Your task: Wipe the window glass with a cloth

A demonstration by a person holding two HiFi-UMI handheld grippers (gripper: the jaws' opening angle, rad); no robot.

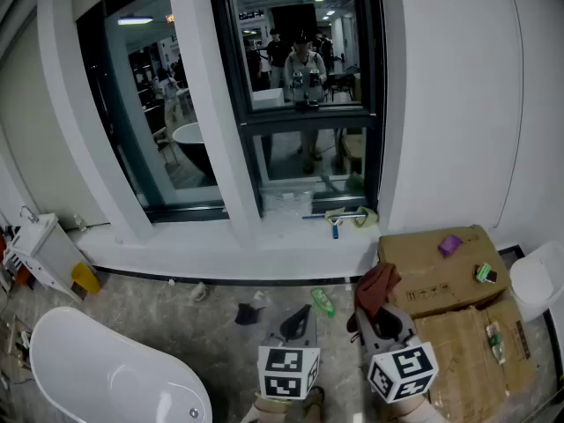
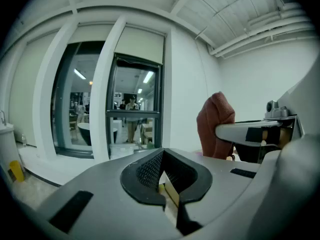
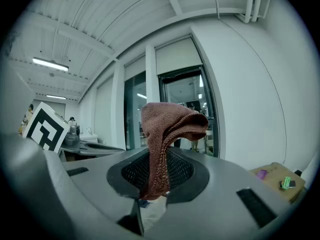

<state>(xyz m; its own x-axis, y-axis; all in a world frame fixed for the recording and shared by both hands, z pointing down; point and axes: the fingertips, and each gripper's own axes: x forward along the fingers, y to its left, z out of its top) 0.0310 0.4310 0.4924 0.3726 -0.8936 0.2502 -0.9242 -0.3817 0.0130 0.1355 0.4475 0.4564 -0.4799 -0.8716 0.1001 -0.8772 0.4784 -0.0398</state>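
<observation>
Head view, looking steeply down toward a dark-framed window. The right gripper [image 1: 381, 317] is held low at the near right, its jaws clamped on a reddish-brown cloth [image 1: 377, 287]. The cloth rises from between the jaws as a bunched fold and droops over at the top. In the right gripper view, the cloth [image 3: 162, 144] stands pinched in the slit of the right gripper [image 3: 152, 195], its lower end caught between the two dark pads and its upper part folded toward the right.

The left gripper [image 1: 298, 322] is just beside the right one, on its left. In the left gripper view, the jaws of the left gripper [image 2: 167, 196] are together with nothing between them; the cloth [image 2: 215, 126] shows to the right, apart from these jaws.

The window glass [image 1: 304, 51] lies at the far side, well apart from the cloth and both grippers, above a white sill [image 1: 220, 247]. Cardboard boxes [image 1: 432, 276] lie on the floor at the right, a white bathtub [image 1: 97, 368] at the near left.
</observation>
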